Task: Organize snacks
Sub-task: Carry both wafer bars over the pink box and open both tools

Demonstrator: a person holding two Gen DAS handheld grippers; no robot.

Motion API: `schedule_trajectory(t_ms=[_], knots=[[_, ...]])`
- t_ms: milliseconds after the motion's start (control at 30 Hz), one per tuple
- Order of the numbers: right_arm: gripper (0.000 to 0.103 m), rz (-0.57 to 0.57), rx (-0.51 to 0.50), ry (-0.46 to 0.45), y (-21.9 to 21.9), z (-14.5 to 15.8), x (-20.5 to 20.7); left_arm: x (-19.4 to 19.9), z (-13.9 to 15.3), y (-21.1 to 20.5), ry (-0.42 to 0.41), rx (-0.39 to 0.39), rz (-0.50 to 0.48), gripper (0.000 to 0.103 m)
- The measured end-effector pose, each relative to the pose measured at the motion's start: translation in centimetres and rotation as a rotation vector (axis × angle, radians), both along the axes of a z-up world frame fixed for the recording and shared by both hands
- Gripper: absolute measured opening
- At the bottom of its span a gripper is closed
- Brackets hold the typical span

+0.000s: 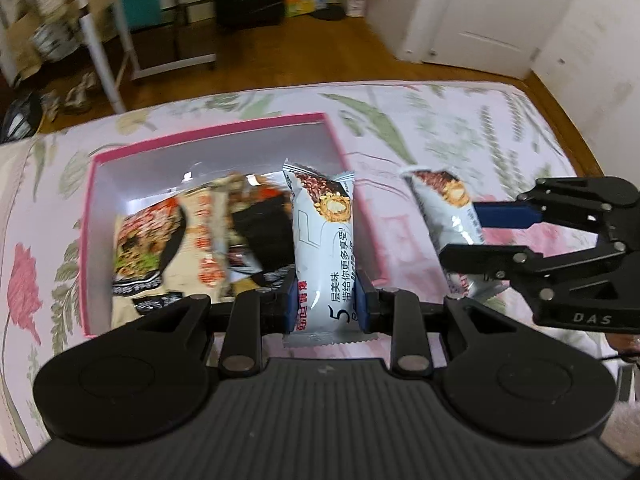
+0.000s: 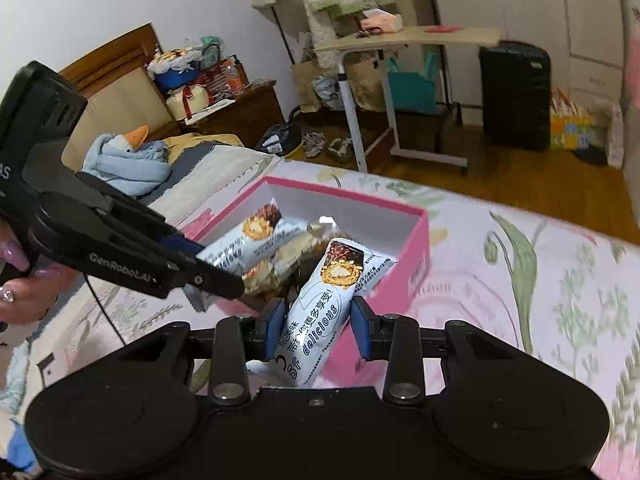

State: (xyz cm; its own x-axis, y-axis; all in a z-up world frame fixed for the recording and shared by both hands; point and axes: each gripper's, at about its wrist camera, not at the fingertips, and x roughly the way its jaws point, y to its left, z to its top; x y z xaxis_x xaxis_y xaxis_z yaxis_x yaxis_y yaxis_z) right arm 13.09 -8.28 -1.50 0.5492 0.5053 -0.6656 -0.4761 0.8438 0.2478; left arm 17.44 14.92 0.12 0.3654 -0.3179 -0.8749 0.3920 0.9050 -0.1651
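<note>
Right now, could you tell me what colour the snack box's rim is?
Pink, with a white interior; the box shows best in the right wrist view.

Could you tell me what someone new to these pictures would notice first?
Most striking are the two matching pale snack bars, one clamped in the left gripper and one in the right gripper, both held at the pink box. The left bar is over the box's right edge; the right bar is at its near wall. The box sits on a floral bedspread and already holds other snack packets.
</note>
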Motion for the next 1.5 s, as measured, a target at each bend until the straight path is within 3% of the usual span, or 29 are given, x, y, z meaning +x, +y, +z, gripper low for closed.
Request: schedule_trajectory(t_ms=[267,467,533,633,700,800,900,1000,1233,1500], knots=[[0.041,0.062,-0.176,-0.053,4.4,-2.8,5.7,4.3,-3.6,0.9,-0.031,-0.027,0.089,0.027],[0.041,0.082,-0.293,-0.053,6.1,-5.0,8.8,8.2,-6.4,0.2,0.002,-0.051,0.119,0.027],[0.041,0.086,-0.317,-0.049,6.6,-5.7,9.4,8.9,-7.1,-0.1,-0.003,-0.035,0.134,0.027],[0.041,0.082,-0.385,-0.082,7.5,-6.5,9.2,9.9,-8.0,0.0,0.024,-0.085,0.148,0.027],[0.037,0.079,-0.388,-0.084,7.7,-6.7,9.2,10.4,-8.6,0.0,0.051,-0.124,0.161,0.027],[0.039,0.071,-0.401,-0.125,7.8,-6.7,8.9,10.4,-9.0,-0.4,0.030,-0.118,0.173,0.028],[0.040,0.066,-0.377,-0.127,7.4,-6.5,8.7,10.1,-9.2,-0.5,0.027,-0.126,0.192,0.034],[0.042,0.040,-0.277,-0.106,5.7,-5.6,7.9,9.5,-9.0,0.0,0.032,-0.149,0.204,0.047],[0.044,-0.097,-0.032,-0.080,1.2,-4.8,4.2,6.0,-7.5,0.9,-0.049,-0.168,0.204,0.047],[0.049,-0.171,-0.013,-0.061,0.1,-5.3,1.7,0.7,-5.1,-0.4,-0.153,-0.109,0.184,0.047]])
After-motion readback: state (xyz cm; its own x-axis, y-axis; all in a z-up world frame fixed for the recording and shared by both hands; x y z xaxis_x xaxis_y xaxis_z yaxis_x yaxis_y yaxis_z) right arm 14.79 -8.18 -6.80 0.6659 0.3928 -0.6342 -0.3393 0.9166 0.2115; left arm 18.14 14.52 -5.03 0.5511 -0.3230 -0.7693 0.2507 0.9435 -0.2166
